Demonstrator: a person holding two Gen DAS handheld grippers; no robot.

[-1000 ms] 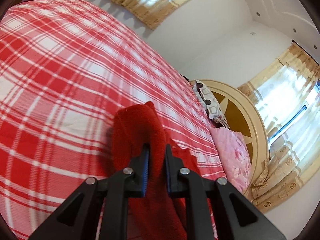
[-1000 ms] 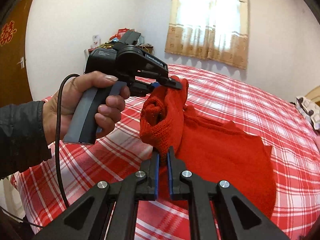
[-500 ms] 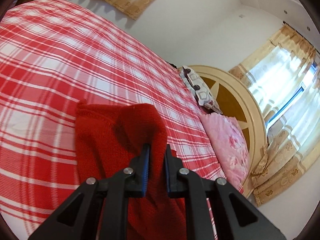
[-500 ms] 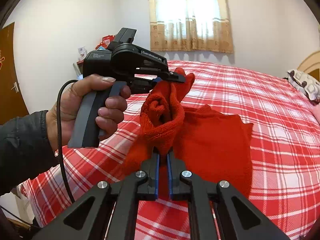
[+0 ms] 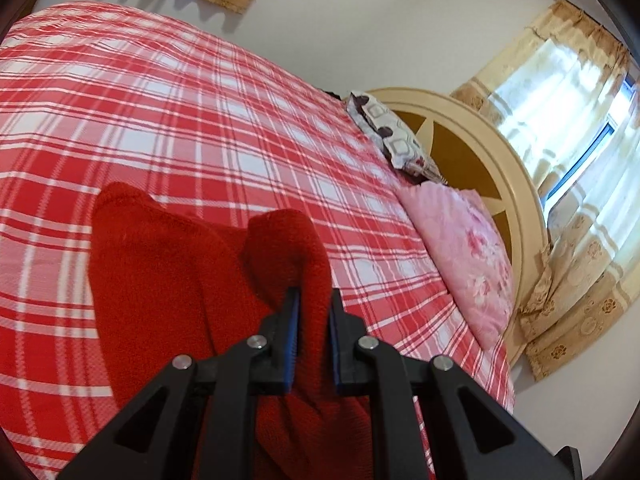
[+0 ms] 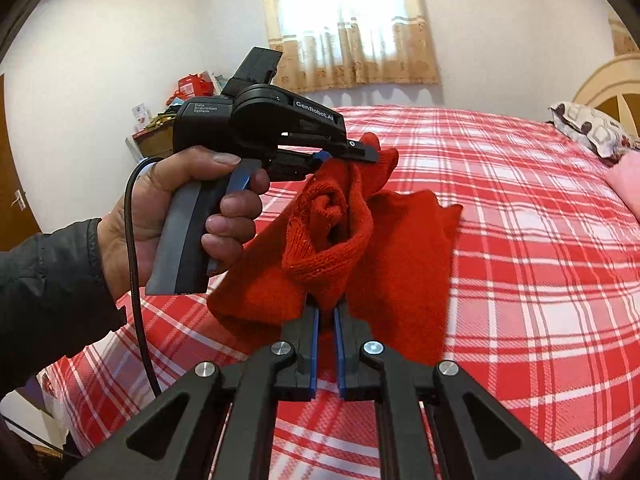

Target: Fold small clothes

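Your right gripper [image 6: 325,312] pinches a bunched edge of the red knit garment [image 6: 404,264] between its blue-lined fingers [image 6: 313,332], jaws nearly together on the cloth. Just ahead and up to the left, your left hand [image 6: 168,216] grips the handle of the left gripper [image 5: 312,300], whose tips clamp another raised fold of the same garment. The knit hangs between the two grippers, its loose lower part trailing onto the red plaid bedspread [image 6: 540,240] beyond. From the left gripper's view, the garment spreads left of and below the fingers. Farther right lie a pink floral pillow [image 5: 468,256] and a patterned pillow [image 5: 388,136] against the round headboard [image 5: 492,148]. Curtains [image 6: 352,28] close the far wall.
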